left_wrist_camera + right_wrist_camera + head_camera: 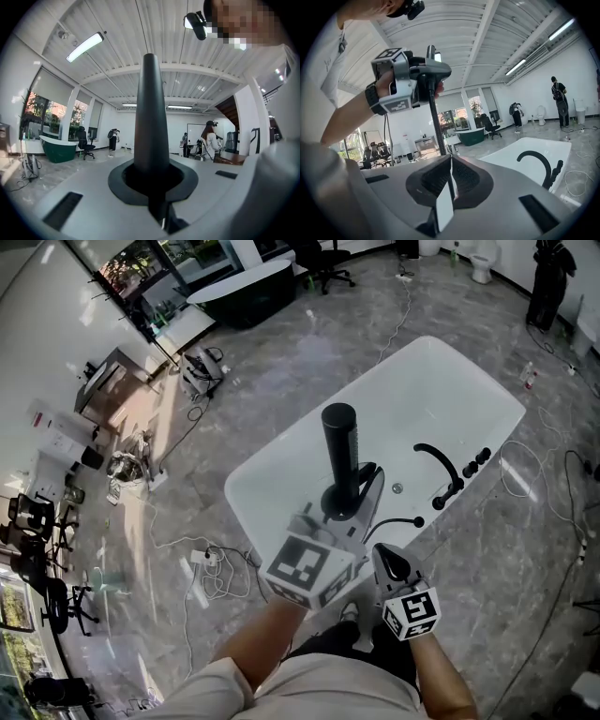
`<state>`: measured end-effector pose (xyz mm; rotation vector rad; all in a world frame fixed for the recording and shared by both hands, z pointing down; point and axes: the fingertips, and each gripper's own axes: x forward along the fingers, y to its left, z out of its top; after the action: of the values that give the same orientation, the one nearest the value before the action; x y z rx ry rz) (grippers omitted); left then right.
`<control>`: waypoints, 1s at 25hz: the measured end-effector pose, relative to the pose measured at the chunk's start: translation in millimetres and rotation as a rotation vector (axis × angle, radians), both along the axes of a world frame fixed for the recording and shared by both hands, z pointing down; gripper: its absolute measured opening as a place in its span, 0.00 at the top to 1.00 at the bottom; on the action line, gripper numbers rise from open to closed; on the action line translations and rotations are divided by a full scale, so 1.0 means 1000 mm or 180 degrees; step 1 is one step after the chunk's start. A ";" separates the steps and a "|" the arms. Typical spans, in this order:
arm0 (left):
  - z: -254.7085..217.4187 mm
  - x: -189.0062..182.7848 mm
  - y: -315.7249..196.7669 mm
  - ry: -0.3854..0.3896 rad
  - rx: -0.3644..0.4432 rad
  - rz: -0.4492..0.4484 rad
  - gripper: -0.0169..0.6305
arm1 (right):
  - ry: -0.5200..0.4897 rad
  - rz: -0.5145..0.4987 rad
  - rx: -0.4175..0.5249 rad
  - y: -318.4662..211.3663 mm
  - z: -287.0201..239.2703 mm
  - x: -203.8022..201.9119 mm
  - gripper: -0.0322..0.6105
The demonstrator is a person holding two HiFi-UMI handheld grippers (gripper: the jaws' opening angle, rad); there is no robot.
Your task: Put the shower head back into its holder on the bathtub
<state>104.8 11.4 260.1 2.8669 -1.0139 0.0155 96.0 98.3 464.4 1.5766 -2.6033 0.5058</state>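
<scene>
The black shower head (339, 451) stands upright over the near end of the white bathtub (412, 390), with my left gripper (349, 501) shut on its lower end. In the left gripper view its dark tapered body (151, 117) rises from between the jaws. Just right of it and nearer to me, my right gripper (389, 561) is shut with nothing in it. The right gripper view shows the closed jaws (450, 180), the left gripper (401, 84) up at the left, and a thin black hose (437, 122) hanging below it. A small black fitting (417, 520) sits on the tub's near rim.
A curved black faucet (441, 465) (538, 165) and black knobs (478, 460) stand on the tub's right rim. Cables (211, 563) trail over the grey floor. A dark tub (246, 292) and an office chair (323, 263) stand far off. People stand in the background (558, 101).
</scene>
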 end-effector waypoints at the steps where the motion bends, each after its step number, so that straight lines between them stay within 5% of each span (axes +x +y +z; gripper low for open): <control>1: -0.001 0.000 -0.001 0.0017 0.0004 0.0007 0.92 | 0.0021 -0.0011 -0.0031 -0.001 0.009 -0.004 0.93; 6: -0.002 0.002 -0.011 0.0263 -0.0137 0.0025 0.92 | 0.0219 -0.0036 -0.0180 -0.006 0.057 -0.014 0.92; 14: 0.002 -0.016 -0.036 0.0947 -0.0677 -0.0009 0.92 | 0.0546 -0.0019 -0.0407 -0.015 0.116 -0.028 0.77; 25: 0.024 -0.025 -0.064 0.1878 -0.1452 0.0039 0.92 | 0.0720 0.0124 -0.0665 -0.036 0.179 -0.021 0.72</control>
<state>80.2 -52.9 284.2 2.2485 -0.7472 -0.4969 75.3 62.4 643.0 1.5220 -2.2786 0.5469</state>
